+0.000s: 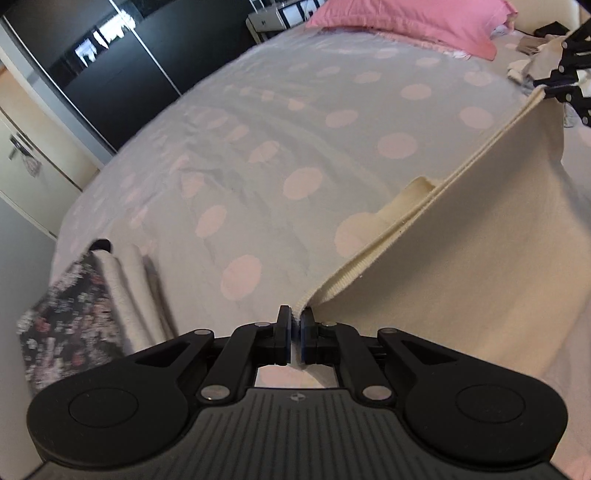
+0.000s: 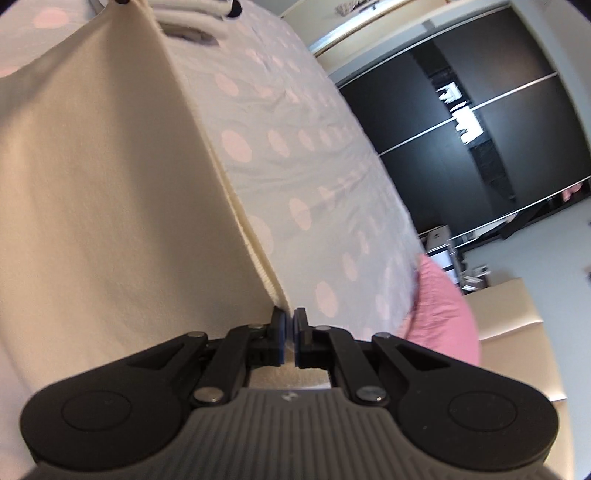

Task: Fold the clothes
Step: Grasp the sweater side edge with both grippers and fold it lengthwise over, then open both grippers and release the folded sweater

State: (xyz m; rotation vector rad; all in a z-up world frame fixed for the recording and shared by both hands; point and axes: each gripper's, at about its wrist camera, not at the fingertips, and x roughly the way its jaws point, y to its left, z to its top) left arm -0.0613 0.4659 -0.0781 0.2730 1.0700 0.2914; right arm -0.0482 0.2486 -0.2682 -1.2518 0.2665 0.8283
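Carrying the cream garment [image 1: 461, 258] over the spotted bed [image 1: 258, 147] is the step judged in hand. Its ribbed hem is pinched at one corner by the closed left gripper [image 1: 296, 332] and at the other by the closed right gripper [image 2: 290, 334]. An even fold is best got if the hem is kept taut and level between them and laid down square.

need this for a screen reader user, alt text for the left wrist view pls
The left hand-held gripper is shut on the ribbed edge of a cream garment, stretched taut above a grey bedspread with pink dots. A pink pillow lies at the far end, folded clothes at the left.
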